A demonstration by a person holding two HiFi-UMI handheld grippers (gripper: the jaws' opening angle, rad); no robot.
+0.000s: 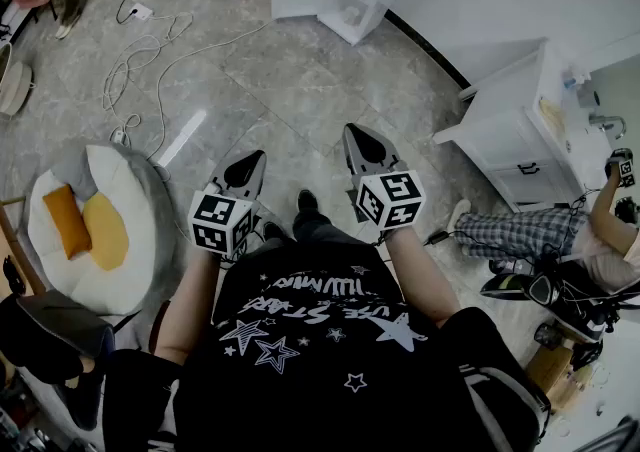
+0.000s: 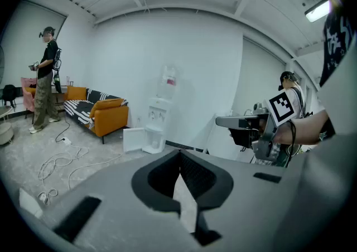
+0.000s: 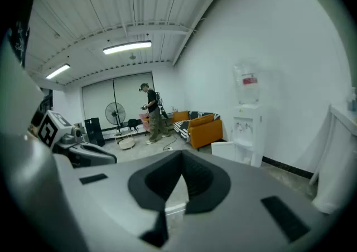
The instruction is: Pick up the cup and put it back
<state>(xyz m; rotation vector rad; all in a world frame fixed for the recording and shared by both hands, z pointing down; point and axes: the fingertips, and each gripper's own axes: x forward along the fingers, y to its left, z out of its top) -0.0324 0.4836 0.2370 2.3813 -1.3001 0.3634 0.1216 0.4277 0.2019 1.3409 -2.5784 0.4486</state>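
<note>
Left gripper (image 2: pixel 179 156): held in front of the wearer's body, over the floor, tilted a little downward. The jaws are seen brought together at the tips, with nothing between them.
Right gripper (image 3: pixel 181 157): held level with the left one and just beside it, apart from it, likewise tilted a little downward. The jaws are closed tip to tip and are empty.
Cup: not found in any of the three views; its place cannot be told. It is held by neither gripper.
Floor (image 1: pixel 290 80): grey stone tiles are noted, with white cables (image 1: pixel 130 65) lying loose on them toward the upper left of the head view.
Water dispenser (image 2: pixel 158 128): white, stood against the white wall ahead of both grippers, well apart from them.
Sofa (image 2: pixel 106 116): orange, set along the wall to the left of the dispenser.
Cabinet (image 1: pixel 505 135): white, placed at the right of the head view.
Round seat (image 1: pixel 60 270): white, at the left of the head view, bearing an orange cushion (image 1: pixel 67 220) and a yellow cushion (image 1: pixel 105 230) side by side.
Standing person (image 2: pixel 46 81): observed near the sofa.
Seated person (image 1: pixel 545 235): observed beside the cabinet, in checked trousers.
</note>
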